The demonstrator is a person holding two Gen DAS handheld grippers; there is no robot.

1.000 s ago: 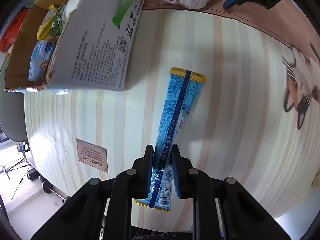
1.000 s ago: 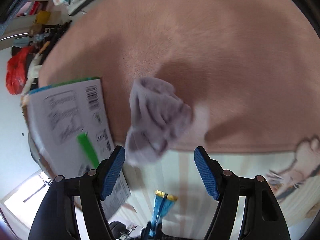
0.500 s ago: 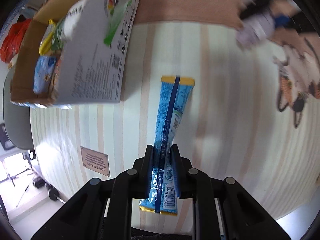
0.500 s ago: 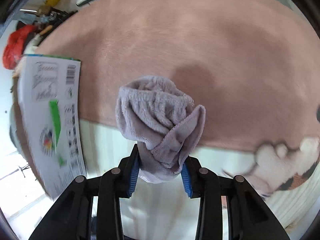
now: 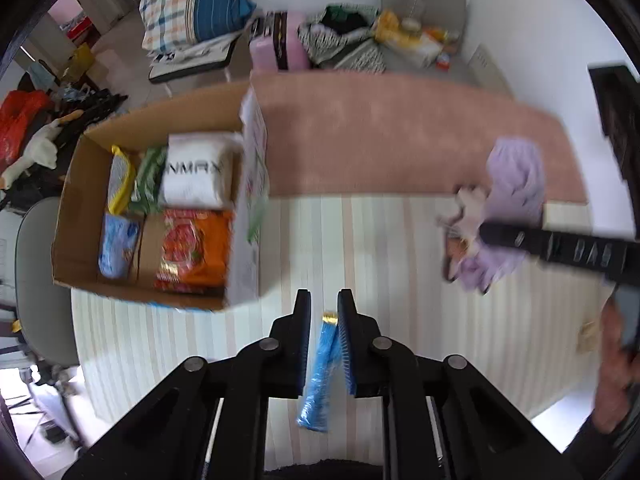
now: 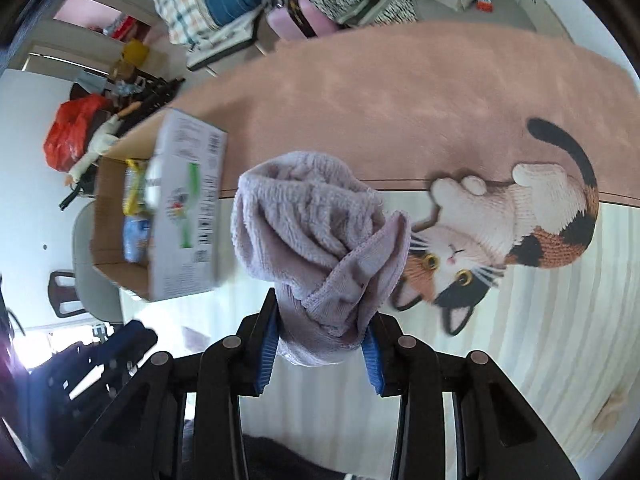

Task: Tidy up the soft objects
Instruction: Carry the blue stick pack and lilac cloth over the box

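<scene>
1. Since the earlier frames, you have lifted both things clear of the mat: the blue packet (image 5: 320,364) no longer lies on the stripes, and the lilac towel (image 6: 320,248) has left the pink rug (image 6: 420,100).
2. The packet hangs lengthwise between the fingers of your left gripper (image 5: 324,344), which are closed about as tight as they go on it; its gold-edged end points away from the camera.
3. The fingers of your right gripper (image 6: 322,344) have just closed and now pinch the towel's lower bunch, while the rest billows forward, loose and folded.
4. The cardboard box (image 5: 80,184) sits at the left of the striped mat (image 5: 380,260), open, already holding a white pack, an orange pack and smaller sachets. Its printed flap (image 5: 252,208) stands up on the side nearest you.
5. In my judgement the step is carrying both to the box. Bring the packet in over the flap, not into it, and lower it into the bare cardboard gap between the blue sachet and the orange pack.
6. Keep the towel high until it is past the flap, since its slack edge could snag. Release only once it is inside.
</scene>
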